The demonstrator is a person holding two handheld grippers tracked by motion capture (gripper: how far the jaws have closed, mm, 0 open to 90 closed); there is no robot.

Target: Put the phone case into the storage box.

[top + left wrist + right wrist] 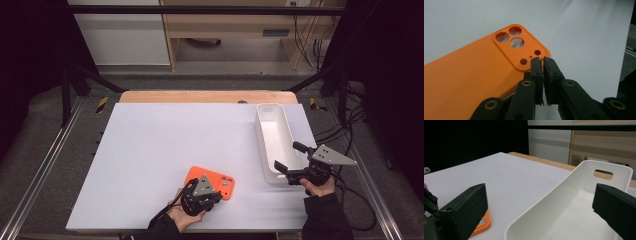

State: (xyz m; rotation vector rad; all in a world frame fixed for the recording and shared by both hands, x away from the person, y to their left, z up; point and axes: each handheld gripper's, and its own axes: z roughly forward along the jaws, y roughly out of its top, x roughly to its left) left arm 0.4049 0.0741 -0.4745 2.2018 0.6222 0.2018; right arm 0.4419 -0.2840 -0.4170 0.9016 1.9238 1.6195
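An orange phone case lies back up near the front edge of the white table, its camera cut-outs toward the right. In the left gripper view, my left gripper is shut on the case's thin rim at the camera corner, one jaw over the case and one outside it. From above, the left gripper sits at the case's near side. My right gripper stands open across the near end of a long white bin. The right gripper has the bin's rim between its wide jaws, untouched.
The white board lies on a wooden table top whose back edge shows behind it. Metal frame rails run along both sides. Cables trail off the right side. A corner of the phone case shows in the right gripper view.
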